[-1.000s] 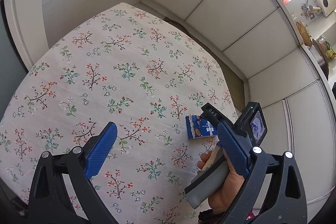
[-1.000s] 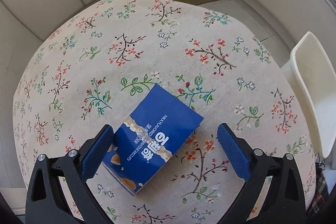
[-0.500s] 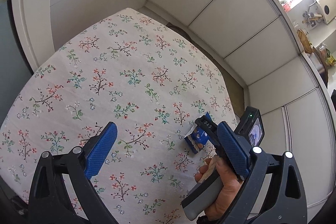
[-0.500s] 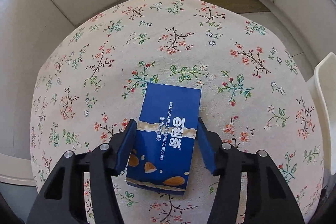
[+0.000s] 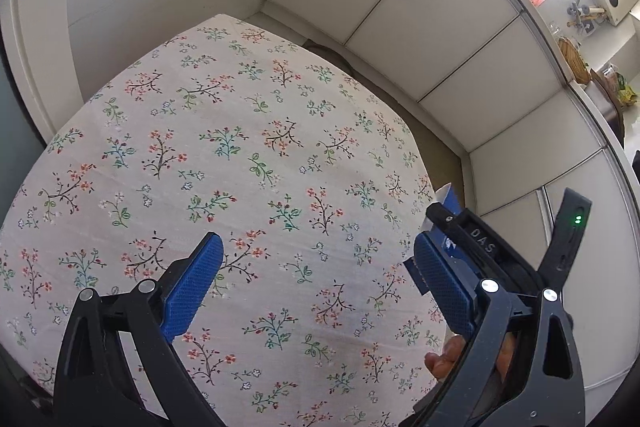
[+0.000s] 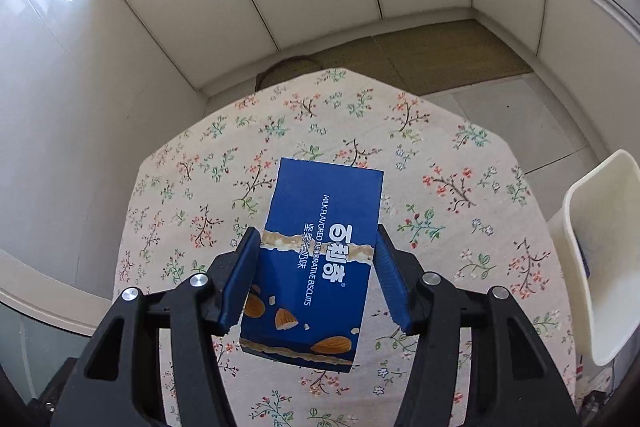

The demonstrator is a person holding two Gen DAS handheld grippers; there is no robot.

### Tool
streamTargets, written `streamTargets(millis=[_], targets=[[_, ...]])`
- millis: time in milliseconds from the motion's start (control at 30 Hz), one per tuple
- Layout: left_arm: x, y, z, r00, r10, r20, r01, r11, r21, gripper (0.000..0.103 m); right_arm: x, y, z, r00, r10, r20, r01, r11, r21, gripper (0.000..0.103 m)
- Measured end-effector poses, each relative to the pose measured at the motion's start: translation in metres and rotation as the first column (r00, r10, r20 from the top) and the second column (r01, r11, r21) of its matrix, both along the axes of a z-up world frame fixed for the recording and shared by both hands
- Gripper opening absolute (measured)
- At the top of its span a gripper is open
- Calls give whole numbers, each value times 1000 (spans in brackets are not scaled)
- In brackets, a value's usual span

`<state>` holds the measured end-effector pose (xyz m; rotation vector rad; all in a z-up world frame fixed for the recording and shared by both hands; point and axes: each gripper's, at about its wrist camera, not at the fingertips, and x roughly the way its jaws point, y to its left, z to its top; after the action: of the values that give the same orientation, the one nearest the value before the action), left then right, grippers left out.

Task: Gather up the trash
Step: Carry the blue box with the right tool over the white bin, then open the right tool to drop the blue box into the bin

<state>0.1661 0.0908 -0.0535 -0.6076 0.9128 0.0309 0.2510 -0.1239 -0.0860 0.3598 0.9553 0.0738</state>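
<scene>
My right tongs clamp the biscuit box by its long sides — light, crushable card; left tongs apart, empty.

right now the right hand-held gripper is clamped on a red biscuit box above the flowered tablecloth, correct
Not quite: the biscuit box is blue, not red. The right wrist view shows the right hand-held gripper clamped on it above the flowered tablecloth.
</scene>
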Motion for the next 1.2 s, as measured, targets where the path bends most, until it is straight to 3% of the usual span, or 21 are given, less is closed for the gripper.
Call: streamTargets(millis=[167, 400, 600, 767, 1000, 1200], targets=[[5, -27, 0, 999, -49, 5, 49, 999, 18, 92, -11, -32, 26, 998, -30, 62, 29, 999, 14, 56], [9, -60, -1, 994, -111, 13, 110, 993, 48, 92, -35, -90, 55, 982, -90, 164, 102, 992, -68, 56], [10, -92, 0, 987, -160, 23, 158, 985, 63, 92, -52, -164, 51, 966, -189, 176, 215, 966, -141, 56], [10, -125, 3, 975, -219, 43, 214, 973, 90, 92, -74, -220, 45, 942, -267, 204, 312, 920, -236, 56], [1, -181, 7, 938, -335, 83, 312, 926, 210, 92, -96, -267, 35, 920, -334, 206, 383, 877, -291, 56], [-12, -226, 11, 889, -436, 139, 357, 852, 384, 92, -106, -279, 17, 922, -333, 196, 385, 840, -382, 57]])
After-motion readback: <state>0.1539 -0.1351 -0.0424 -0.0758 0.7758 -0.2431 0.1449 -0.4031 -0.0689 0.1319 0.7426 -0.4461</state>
